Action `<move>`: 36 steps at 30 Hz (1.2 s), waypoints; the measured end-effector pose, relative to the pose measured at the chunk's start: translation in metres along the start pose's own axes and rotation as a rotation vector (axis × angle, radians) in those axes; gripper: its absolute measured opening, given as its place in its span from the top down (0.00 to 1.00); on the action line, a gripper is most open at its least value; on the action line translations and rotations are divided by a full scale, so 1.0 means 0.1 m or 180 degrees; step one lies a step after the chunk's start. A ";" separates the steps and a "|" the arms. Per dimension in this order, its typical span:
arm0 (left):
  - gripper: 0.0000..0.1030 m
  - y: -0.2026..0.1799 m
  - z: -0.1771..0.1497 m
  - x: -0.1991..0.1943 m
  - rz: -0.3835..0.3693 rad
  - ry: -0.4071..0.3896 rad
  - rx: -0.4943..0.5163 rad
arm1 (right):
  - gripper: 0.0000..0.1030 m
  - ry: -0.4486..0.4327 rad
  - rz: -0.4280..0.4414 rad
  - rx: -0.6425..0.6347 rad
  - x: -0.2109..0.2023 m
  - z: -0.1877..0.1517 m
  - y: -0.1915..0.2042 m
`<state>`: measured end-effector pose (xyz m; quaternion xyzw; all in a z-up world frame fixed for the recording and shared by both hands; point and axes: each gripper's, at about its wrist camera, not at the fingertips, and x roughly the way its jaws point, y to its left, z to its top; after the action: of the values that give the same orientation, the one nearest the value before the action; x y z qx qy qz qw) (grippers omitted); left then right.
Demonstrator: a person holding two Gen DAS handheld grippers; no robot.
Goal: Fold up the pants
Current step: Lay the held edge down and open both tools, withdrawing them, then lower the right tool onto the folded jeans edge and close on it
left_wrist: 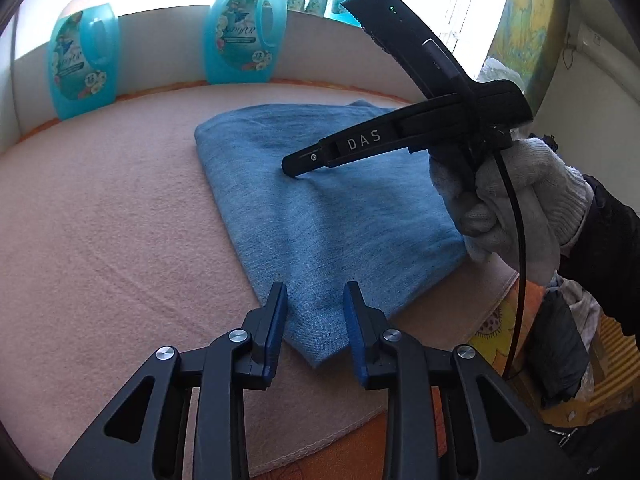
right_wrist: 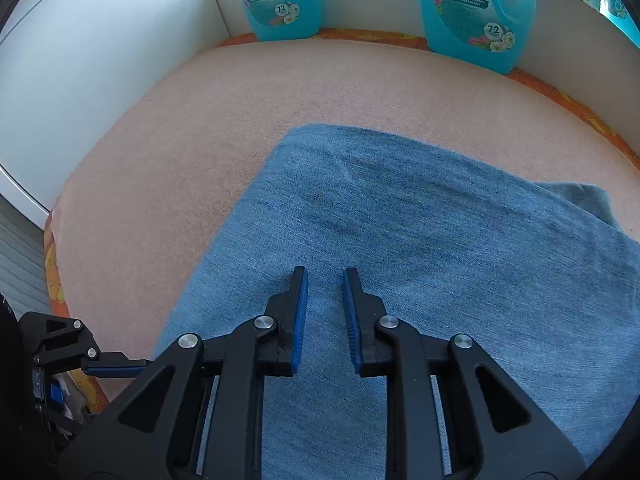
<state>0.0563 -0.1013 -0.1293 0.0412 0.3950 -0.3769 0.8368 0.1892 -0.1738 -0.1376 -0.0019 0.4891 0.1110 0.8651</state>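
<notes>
Blue denim pants lie folded flat.

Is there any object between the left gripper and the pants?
Nothing visible. The open left gripper hangs over the near corner of the folded pants, with only air between. The right gripper is over the middle, farther away.

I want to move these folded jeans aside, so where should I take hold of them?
Grip the near corner of the folded jeans, where the stacked layers end just ahead of the open left tongs. Come in low from the near side, over the pink blanket, pinching all layers.
</notes>
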 end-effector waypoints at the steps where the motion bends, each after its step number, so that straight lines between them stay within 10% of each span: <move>1: 0.74 0.02 0.00 -0.03 -0.0023 -0.0020 -0.0037 | 0.81 0.0028 -0.0023 -0.0035 0.00 0.02 0.02; 6: 0.74 0.15 -0.02 -0.19 -0.0065 -0.0176 -0.0342 | 0.79 0.0063 -0.0043 -0.0046 -0.11 0.26 0.10; 10: 0.74 0.22 -0.04 -0.24 -0.0137 -0.0226 -0.0538 | 0.52 0.0183 -0.0069 -0.0115 -0.03 0.52 0.27; 28: 0.71 0.45 -0.07 -0.16 -0.0385 -0.0270 -0.0904 | 0.51 0.1053 -0.0629 -0.0313 0.68 1.07 0.71; 36: 0.55 0.52 -0.04 -0.14 -0.0439 -0.0228 -0.1056 | 0.89 0.0918 -0.0532 -0.0235 0.55 1.06 0.60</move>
<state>0.0824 -0.0544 -0.1337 -0.1381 0.4236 -0.3643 0.8178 0.2945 -0.0928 -0.1226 -0.0902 0.6019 0.0551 0.7916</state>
